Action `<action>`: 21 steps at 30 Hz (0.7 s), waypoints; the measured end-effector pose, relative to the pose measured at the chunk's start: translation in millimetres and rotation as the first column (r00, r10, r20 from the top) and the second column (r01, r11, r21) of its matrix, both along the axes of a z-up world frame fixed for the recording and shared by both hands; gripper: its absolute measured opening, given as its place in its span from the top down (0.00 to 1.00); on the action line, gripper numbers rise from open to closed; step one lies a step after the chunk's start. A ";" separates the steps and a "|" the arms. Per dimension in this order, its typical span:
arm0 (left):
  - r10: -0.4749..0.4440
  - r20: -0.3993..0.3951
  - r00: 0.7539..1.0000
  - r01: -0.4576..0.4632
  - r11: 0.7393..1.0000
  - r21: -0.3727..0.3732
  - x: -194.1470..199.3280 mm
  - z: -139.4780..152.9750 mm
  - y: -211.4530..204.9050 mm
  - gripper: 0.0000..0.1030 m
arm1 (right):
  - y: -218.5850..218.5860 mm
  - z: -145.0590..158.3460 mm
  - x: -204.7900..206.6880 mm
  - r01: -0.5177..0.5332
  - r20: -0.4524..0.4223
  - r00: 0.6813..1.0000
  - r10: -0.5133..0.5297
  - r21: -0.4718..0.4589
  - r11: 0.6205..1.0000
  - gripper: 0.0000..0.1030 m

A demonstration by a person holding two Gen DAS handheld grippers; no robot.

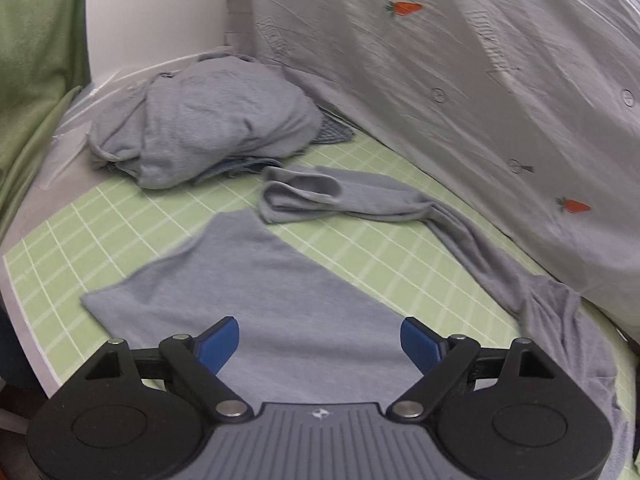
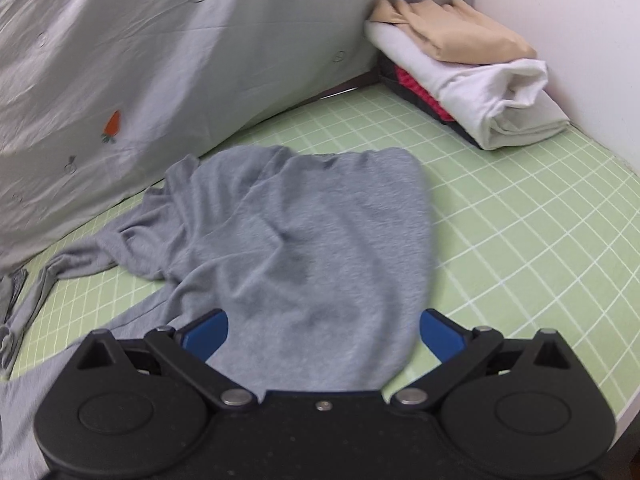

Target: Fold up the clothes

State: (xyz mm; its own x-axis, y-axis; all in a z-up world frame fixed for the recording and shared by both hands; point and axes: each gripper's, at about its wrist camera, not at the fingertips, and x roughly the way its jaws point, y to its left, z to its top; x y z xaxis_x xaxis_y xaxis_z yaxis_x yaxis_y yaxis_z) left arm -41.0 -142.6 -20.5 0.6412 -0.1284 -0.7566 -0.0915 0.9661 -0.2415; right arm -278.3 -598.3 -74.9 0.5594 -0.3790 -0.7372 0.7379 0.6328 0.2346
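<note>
Now, left gripper [image 1: 319, 340]: jaws spread wide, pinching nothing; blue pads on black hinged arms, hovering over the flat near part of the grey garment.
Right gripper [image 2: 323, 332]: jaws likewise spread apart and holding nothing; same blue pads and black linkage, poised above the rumpled end of the garment.
Grey garment [image 1: 256, 280]: soft heathered knit lying on the surface. In the left wrist view its near panel is smooth and flat with a straight angled edge, while a sleeve [image 1: 320, 196] lies folded back on itself further off and a twisted band of cloth runs along the right. In the right wrist view [image 2: 304, 236] it bunches into a rounded mound with creases and gathered folds toward the hanging sheet.
Surface [image 1: 100, 232]: pale green mat ruled with a white grid, matte and flat.
Grey heap [image 1: 200, 132]: a second pile of similar knit, crumpled into a rounded lump at the far left of the mat, with a checked blue cloth [image 1: 334, 132] showing at its right edge.
Hanging sheet [image 1: 460, 92]: thin grey-white fabric, wrinkled, printed with small orange carrots, forming the backdrop.
Folded stack [image 2: 472, 80]: in the far right corner, a beige satiny piece on top of a thick white roll, over something dark with red.
Green cloth [image 1: 36, 60]: at the left edge.
</note>
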 end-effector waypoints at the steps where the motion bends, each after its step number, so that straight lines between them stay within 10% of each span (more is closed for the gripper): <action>1: -0.010 0.000 1.000 0.010 1.000 -0.001 -1.9 0.3 -10.9 0.11 | -10.6 -1.3 -2.7 0.010 0.004 1.000 -0.010 0.011 1.000 0.00; 12: -0.099 -0.036 0.994 0.100 0.994 0.034 4.4 -1.9 -114.9 0.11 | -145.8 -24.8 7.3 0.167 0.126 0.973 -0.196 0.209 0.964 0.01; 21: -0.220 -0.064 0.973 0.226 0.968 0.110 51.0 2.5 -194.0 0.11 | -238.4 -61.2 61.9 0.289 0.178 0.905 -0.387 0.412 0.864 0.24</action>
State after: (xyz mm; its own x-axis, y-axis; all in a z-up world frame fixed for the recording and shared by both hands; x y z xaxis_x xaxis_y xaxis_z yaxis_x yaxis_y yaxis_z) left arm 10.0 -336.6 -18.0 0.5664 -0.1736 -0.8056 0.1202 0.9845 -0.1276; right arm -216.4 -836.7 -136.1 0.6276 -0.3072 -0.7154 0.7768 0.1855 0.6018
